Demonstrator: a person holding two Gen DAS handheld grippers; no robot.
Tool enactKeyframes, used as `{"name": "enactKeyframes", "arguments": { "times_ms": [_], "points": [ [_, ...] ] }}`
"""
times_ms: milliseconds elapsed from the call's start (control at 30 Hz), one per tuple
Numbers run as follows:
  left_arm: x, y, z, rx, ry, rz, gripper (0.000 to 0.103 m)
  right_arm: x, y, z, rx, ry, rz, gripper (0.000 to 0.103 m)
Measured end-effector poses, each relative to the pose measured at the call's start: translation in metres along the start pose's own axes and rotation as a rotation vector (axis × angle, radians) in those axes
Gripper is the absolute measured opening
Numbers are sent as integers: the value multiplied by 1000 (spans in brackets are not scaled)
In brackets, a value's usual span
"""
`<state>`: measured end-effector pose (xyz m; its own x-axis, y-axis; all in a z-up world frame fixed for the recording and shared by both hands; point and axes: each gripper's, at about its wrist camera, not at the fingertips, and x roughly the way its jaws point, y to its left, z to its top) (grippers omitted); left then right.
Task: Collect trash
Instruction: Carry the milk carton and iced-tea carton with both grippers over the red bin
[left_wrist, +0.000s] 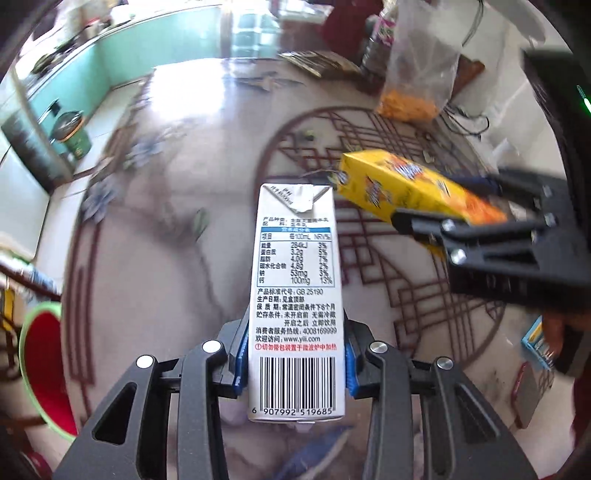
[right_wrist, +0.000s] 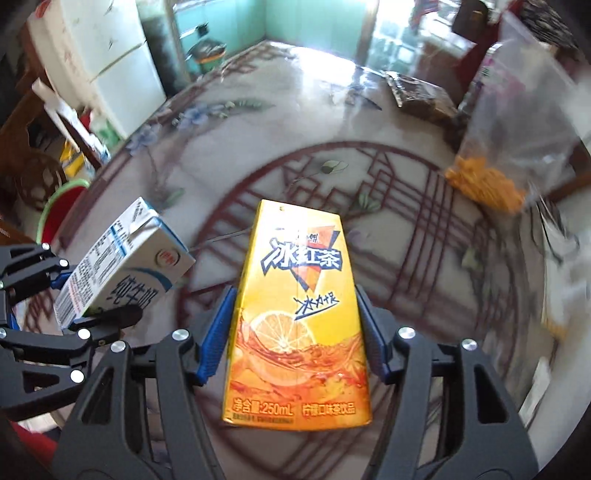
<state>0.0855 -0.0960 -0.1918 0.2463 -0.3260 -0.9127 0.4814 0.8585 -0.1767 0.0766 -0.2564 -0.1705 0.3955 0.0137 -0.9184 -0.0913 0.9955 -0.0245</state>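
My left gripper (left_wrist: 293, 363) is shut on a white milk carton (left_wrist: 295, 280), held above the patterned table; the carton also shows at the left of the right wrist view (right_wrist: 122, 266). My right gripper (right_wrist: 295, 332) is shut on a yellow iced tea carton (right_wrist: 299, 314), also held above the table. In the left wrist view the tea carton (left_wrist: 399, 188) and the right gripper (left_wrist: 439, 229) are at the right. A red bin with a green rim (left_wrist: 44, 365) stands below the table's left edge and shows in the right wrist view (right_wrist: 61, 210).
A clear plastic bag with orange snacks (right_wrist: 491, 177) stands at the table's far right, also seen in the left wrist view (left_wrist: 417, 96). Dark packets (right_wrist: 417, 92) lie at the far edge. A white fridge (right_wrist: 110, 66) stands beyond the table at the left.
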Motion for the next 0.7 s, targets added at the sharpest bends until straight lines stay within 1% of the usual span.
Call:
{"name": "enactKeyframes", "arguments": {
  "times_ms": [33,67,133,200,333,467,533,600,700],
  "points": [
    [-7,2,-6,-12,-6,4,35,-8,8,-7,22,-11,1,60],
    [-12,4,-9,-19,-9,6,35,-10,17,-2,34,-14,4,60],
    [-21,11,-17,-31,-22,16,35,-23,33,-9,68,-25,15,60],
    [-30,20,-26,-52,-42,28,35,-28,50,-11,99,-34,17,60],
    [-44,41,-41,-132,-74,-2,35,-43,75,-17,146,-64,1,60],
    [-50,54,-55,-101,-94,-35,35,-56,102,-18,168,-92,-30,60],
    [-54,62,-58,-82,-94,-54,35,-60,117,-18,175,-93,-55,60],
    [-61,71,-60,-73,-106,-74,35,-66,130,-17,188,-92,-58,60],
    [-73,86,-62,-67,-130,-81,35,-66,151,-15,182,-88,-84,60]
  ]
}}
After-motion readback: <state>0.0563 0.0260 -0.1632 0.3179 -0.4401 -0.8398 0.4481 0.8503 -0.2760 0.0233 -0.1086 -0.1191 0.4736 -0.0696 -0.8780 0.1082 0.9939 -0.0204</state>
